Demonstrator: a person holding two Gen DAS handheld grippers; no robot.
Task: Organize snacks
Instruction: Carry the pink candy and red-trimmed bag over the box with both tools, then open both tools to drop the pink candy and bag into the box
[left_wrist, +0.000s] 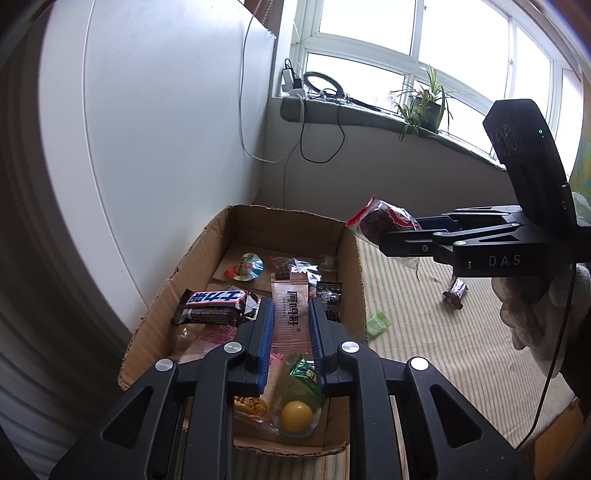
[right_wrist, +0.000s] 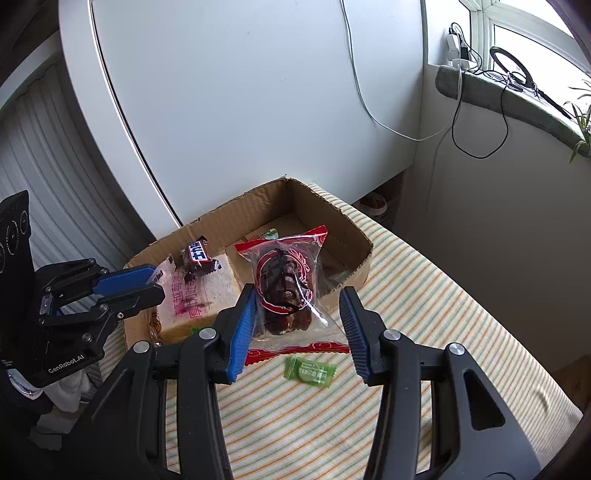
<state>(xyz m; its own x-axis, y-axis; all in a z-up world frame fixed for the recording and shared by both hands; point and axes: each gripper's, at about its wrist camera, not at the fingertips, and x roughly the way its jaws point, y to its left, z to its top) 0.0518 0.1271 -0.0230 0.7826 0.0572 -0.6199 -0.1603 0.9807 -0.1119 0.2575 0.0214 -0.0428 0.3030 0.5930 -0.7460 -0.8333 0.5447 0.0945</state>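
Between the right gripper's (right_wrist: 297, 325) blue pads hangs a clear, red-printed packet of dark dried fruit (right_wrist: 286, 284), upright, clamped at its lower end — the open brown cardboard box (right_wrist: 364, 242) lies just ahead and left. Over that box, the left gripper (left_wrist: 291, 334) is nearer — closed on a pink-striped sachet (left_wrist: 290, 310).

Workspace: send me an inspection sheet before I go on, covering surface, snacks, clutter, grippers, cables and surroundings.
Surface: striped cloth, carrying the box.
Job's things: box holds a chocolate bar, bread, a jelly cup and more. A green candy and a second bar lie loose on the cloth.
Clutter: nothing seen.
Grippers: left gripper shut on a pink packet over the box. Right gripper shut on a red bag, raised near the box.
Cables: white cable and black cable hang from the sill, clear of the cloth.
Surroundings: window, plant, white panel.
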